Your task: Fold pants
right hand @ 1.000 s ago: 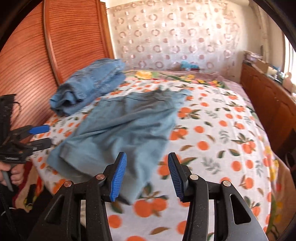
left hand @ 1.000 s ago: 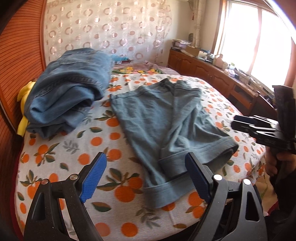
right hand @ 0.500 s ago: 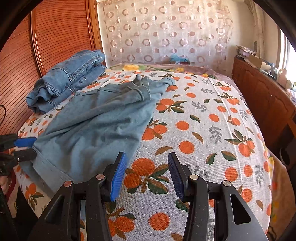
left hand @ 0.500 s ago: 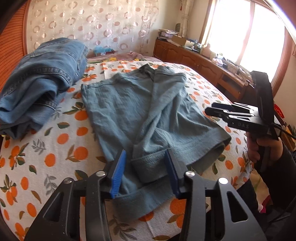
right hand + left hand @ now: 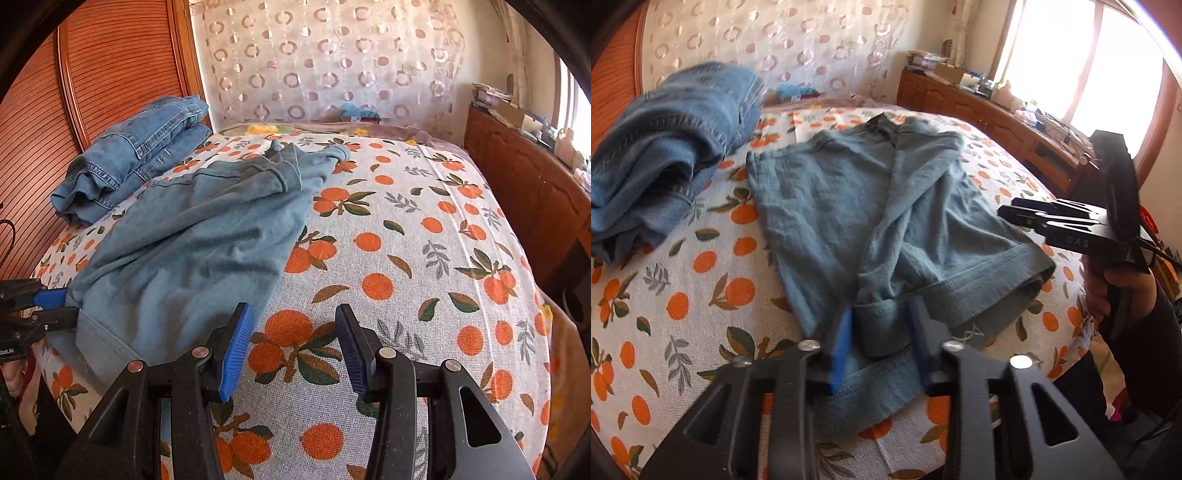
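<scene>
Left gripper [image 5: 881, 347] jaws just closed onto hem of grey-blue pants [image 5: 871, 221] at bed [image 5: 424, 258] near edge; right gripper [image 5: 293, 350] held apart, empty. Fold judged ready.

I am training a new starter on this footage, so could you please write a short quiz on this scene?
1. True or false: the right gripper holds cloth.
2. What has the left gripper just been closing on?
3. The folded jeans lie: A on the shorts, B beside them, C on the floor.

Key: 1 false, its jaws stand open over the bedspread. 2 the hem of the grey-blue shorts. 3 B.
</scene>
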A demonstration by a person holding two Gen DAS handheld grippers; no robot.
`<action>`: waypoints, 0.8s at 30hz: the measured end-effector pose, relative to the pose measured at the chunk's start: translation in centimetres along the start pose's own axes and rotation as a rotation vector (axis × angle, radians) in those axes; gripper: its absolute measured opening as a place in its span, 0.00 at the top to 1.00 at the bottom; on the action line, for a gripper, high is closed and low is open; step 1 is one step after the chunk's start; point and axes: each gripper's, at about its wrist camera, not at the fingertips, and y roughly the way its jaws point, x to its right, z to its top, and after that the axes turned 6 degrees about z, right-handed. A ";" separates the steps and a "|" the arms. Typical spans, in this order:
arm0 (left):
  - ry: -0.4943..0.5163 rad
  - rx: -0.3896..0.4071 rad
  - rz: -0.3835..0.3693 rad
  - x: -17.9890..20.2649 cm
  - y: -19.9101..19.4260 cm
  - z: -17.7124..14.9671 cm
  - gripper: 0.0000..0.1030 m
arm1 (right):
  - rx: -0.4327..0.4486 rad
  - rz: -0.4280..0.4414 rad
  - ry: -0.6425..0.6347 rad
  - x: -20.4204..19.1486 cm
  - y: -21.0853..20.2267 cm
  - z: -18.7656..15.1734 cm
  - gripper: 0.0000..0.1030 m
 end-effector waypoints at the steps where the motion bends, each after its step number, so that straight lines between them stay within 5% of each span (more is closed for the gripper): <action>1: 0.002 0.010 -0.005 0.0 -0.3 0.1 0.85 | -0.001 0.000 -0.001 -0.1 0.0 0.0 0.53; 9: -0.019 0.098 -0.044 -0.2 -5.3 0.9 0.91 | -0.001 -0.001 -0.002 -0.2 -0.1 0.0 0.53; 18: -0.067 0.006 0.048 -2.6 -4.6 -1.8 0.90 | -0.001 -0.002 -0.001 0.0 -0.1 0.0 0.53; 24: -0.073 0.023 0.074 -2.8 -4.6 -1.4 0.73 | -0.001 -0.004 -0.004 -0.2 -0.1 -0.1 0.53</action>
